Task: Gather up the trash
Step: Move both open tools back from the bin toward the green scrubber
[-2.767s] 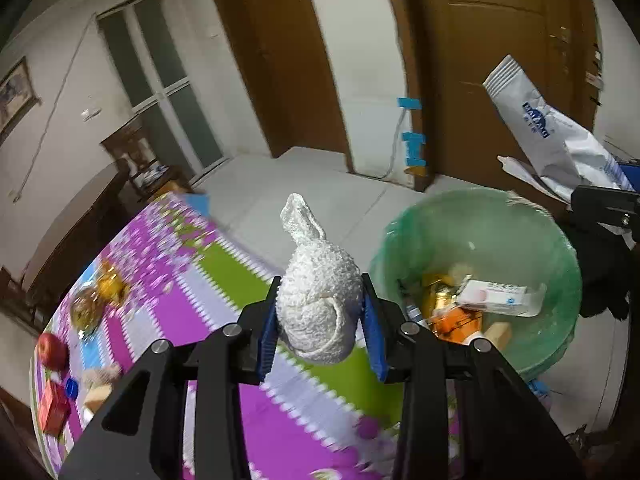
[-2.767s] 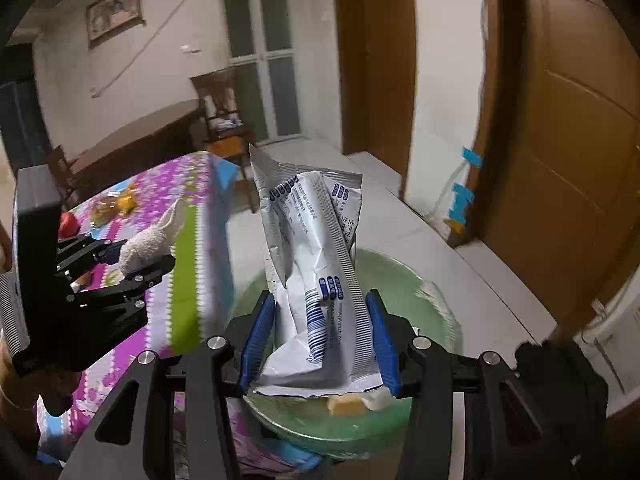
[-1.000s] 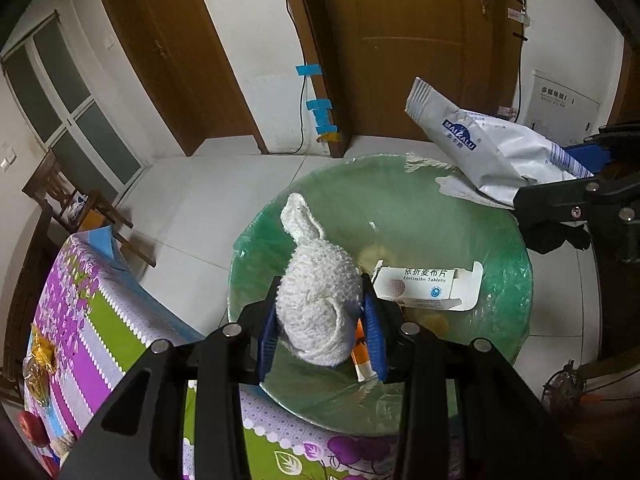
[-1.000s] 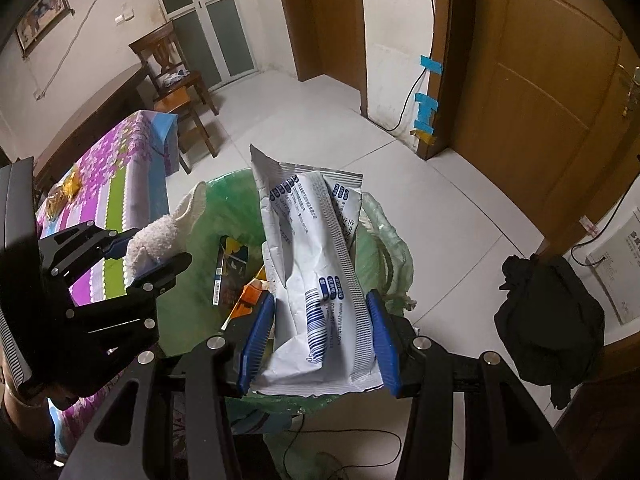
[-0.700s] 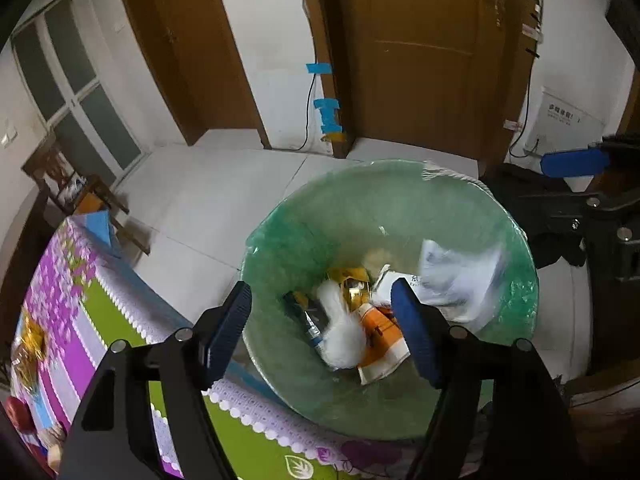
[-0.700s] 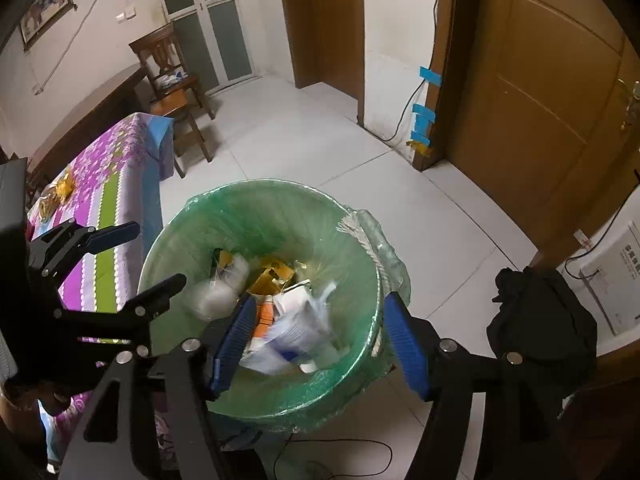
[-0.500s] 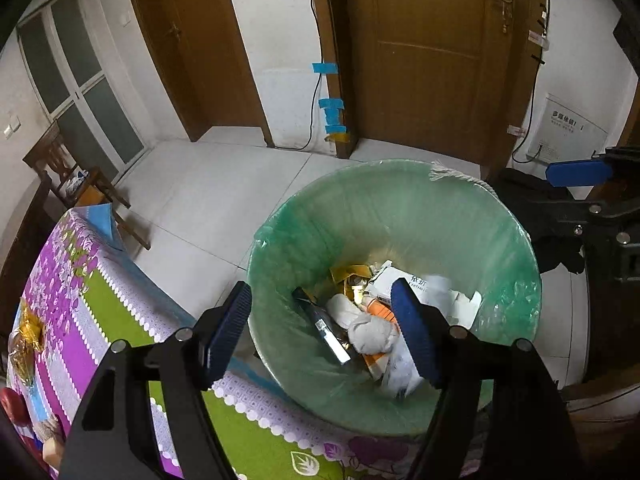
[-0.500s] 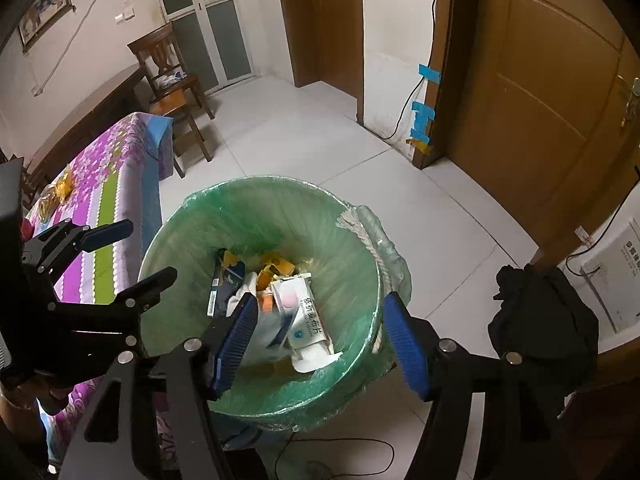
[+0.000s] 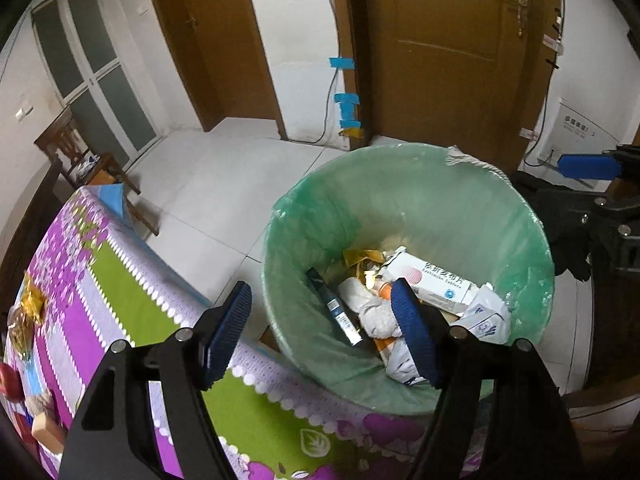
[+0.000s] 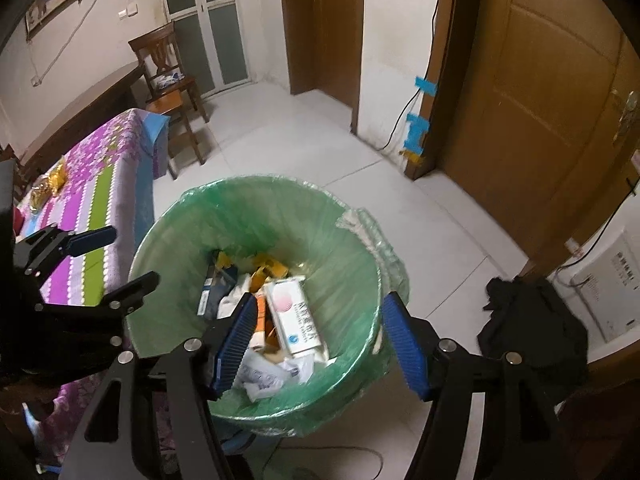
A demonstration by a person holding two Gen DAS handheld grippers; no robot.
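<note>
Above the green-lined trash bin (image 9: 420, 200), left tongs (image 9: 324, 330) spread wide, holding nothing; right tongs (image 10: 322, 344) likewise wide and empty over the same bin; inside lie a white cloth wad (image 9: 374, 314), a white medicine box (image 10: 294, 314), a crumpled white pouch (image 9: 486, 320), gold wrappers (image 9: 362, 258); worktop (image 9: 120, 280) with purple-green cloth beside the bin.

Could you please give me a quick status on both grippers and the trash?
Left gripper open, empty. Right gripper open, empty. White rag and white packet lie in the green-lined bin. Nothing in the way.
</note>
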